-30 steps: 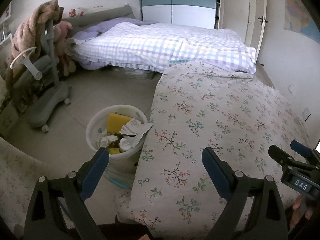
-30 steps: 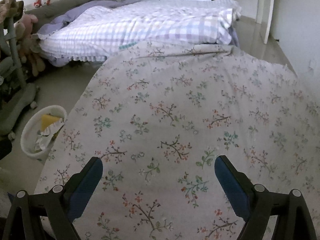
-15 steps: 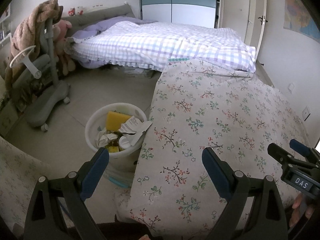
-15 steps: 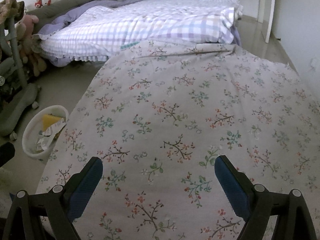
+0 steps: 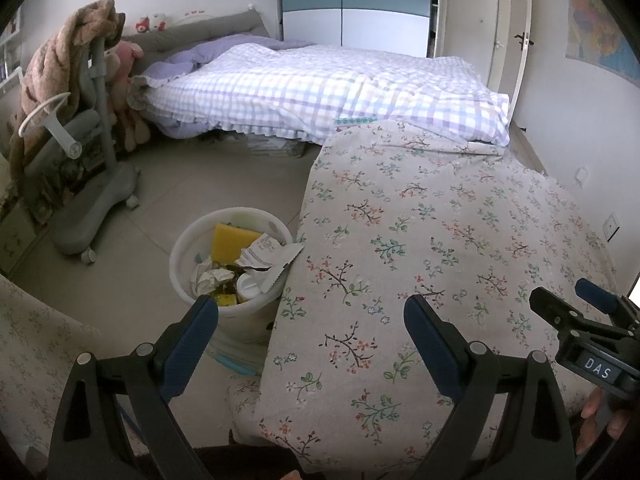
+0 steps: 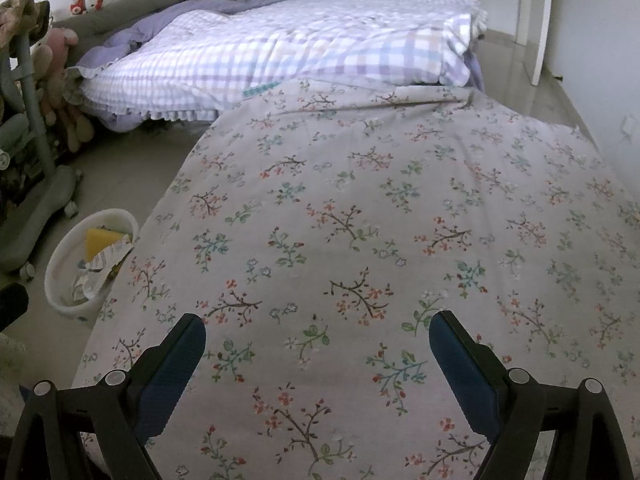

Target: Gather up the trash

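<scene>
Fingers of both grippers, blue-padded, spread empty over floral cloth; round white plastic bin holds crumpled paper.

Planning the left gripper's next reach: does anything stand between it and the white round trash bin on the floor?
Nothing visible does. The left gripper, jaws open and empty, hangs above the white round trash bin, which stands against the edge of the floral-covered surface.

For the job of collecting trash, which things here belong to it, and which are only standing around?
Belong to the job:
- white bin
- yellow sponge and torn wrapper in it
- left gripper and right gripper, both open

Only standing around:
- floral cover
- checked duvet
- grey chair
- pink plush toy
</scene>
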Demonstrator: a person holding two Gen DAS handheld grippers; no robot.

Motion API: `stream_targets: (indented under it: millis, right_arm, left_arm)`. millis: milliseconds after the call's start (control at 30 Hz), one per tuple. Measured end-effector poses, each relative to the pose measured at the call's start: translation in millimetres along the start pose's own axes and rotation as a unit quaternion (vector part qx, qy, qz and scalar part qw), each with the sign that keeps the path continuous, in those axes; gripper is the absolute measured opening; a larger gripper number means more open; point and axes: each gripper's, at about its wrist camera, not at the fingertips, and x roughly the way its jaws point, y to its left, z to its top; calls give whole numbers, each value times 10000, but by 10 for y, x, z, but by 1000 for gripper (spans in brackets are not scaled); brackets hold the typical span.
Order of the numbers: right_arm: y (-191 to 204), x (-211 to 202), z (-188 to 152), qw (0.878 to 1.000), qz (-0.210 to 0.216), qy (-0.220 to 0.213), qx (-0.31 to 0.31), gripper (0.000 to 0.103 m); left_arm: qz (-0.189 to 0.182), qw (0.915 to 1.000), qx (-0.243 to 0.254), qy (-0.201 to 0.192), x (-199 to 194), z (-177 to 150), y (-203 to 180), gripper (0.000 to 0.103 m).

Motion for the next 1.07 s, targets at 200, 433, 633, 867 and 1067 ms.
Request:
stream_targets:
  millis: [200,433,633,867,1067]
  right_arm:
    - [1,-2,3,10000,3,9,5,94]
    - [2,-6,7,10000,1,-10,-2,94]
    - [16,-10,8,10000,1,-6,-4,94]
    - [25,-12,4,10000,6,6,-5,94]
    - [37,8,19,10000,46,58,0,94]
  left_arm:
    - [2,10000,4,1,2,0,-2,96]
    - [4,10000,0,2,5,-1,-2,96]
    - [5,10000,-11,-10,6,3,-1,96]
    - [20,10000,-41,-15,10,-11,15,95]
    - [-56,9999,-62,130,45,3,44,96]
